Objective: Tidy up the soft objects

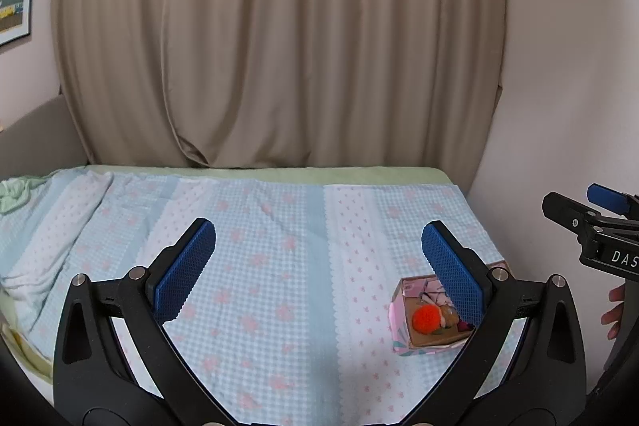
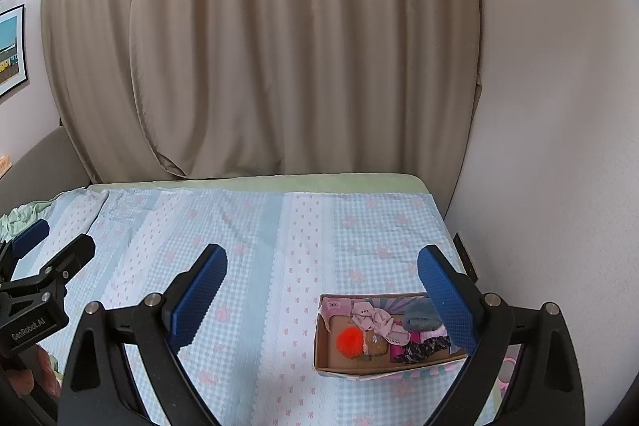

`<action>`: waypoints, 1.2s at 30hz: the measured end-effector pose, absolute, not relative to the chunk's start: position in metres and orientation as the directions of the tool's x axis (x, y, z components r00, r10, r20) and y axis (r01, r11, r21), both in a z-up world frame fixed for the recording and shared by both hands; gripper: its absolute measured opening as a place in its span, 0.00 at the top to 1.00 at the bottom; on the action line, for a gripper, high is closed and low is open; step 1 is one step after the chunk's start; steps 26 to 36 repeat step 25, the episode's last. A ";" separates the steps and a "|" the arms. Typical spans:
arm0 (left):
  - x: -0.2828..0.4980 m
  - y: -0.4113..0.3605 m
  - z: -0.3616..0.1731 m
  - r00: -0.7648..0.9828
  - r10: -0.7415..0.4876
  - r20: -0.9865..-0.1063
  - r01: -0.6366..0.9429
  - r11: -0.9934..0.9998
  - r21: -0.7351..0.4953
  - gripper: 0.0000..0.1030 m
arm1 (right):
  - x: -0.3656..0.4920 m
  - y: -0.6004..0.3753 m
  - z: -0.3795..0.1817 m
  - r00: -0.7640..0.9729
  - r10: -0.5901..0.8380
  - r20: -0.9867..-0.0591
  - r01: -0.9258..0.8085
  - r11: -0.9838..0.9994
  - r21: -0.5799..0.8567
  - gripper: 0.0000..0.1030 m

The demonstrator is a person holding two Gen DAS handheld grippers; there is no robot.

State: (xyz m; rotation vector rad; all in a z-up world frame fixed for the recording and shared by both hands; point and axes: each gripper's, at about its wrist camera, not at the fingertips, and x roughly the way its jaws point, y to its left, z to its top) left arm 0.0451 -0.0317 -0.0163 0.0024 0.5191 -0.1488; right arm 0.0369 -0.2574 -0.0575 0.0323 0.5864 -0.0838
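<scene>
A cardboard box (image 2: 323,350) with pink-patterned sides sits on the bed near the right wall; it also shows in the left wrist view (image 1: 399,322). Inside lie an orange pom-pom (image 2: 350,342), a brown soft toy (image 2: 377,345), a pink cloth (image 2: 375,318), a grey-blue cloth (image 2: 419,316) and a dark patterned cloth (image 2: 423,348). The pom-pom shows in the left wrist view too (image 1: 426,319). My left gripper (image 1: 319,258) is open and empty above the bed. My right gripper (image 2: 321,286) is open and empty above and just behind the box.
The bed carries a blue checked cover (image 2: 239,246) with pink flowers. Beige curtains (image 2: 279,46) hang behind the bed. A white wall (image 2: 559,186) runs along the right side. A green cloth (image 1: 12,192) lies bunched at the far left.
</scene>
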 end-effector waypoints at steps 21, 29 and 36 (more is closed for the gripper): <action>0.044 -0.030 -0.015 0.894 -0.097 -0.437 0.118 0.993 0.023 0.00 | 0.049 -0.252 -0.063 0.818 -0.070 -0.570 0.078 0.997 -0.010 0.07; 0.054 -0.024 -0.021 0.888 -0.093 -0.451 0.117 0.993 0.025 0.00 | 0.061 -0.247 -0.070 0.799 -0.070 -0.598 0.080 0.997 -0.010 0.07; 0.054 -0.024 -0.021 0.888 -0.093 -0.451 0.117 0.993 0.025 0.00 | 0.061 -0.247 -0.070 0.799 -0.070 -0.598 0.080 0.997 -0.010 0.07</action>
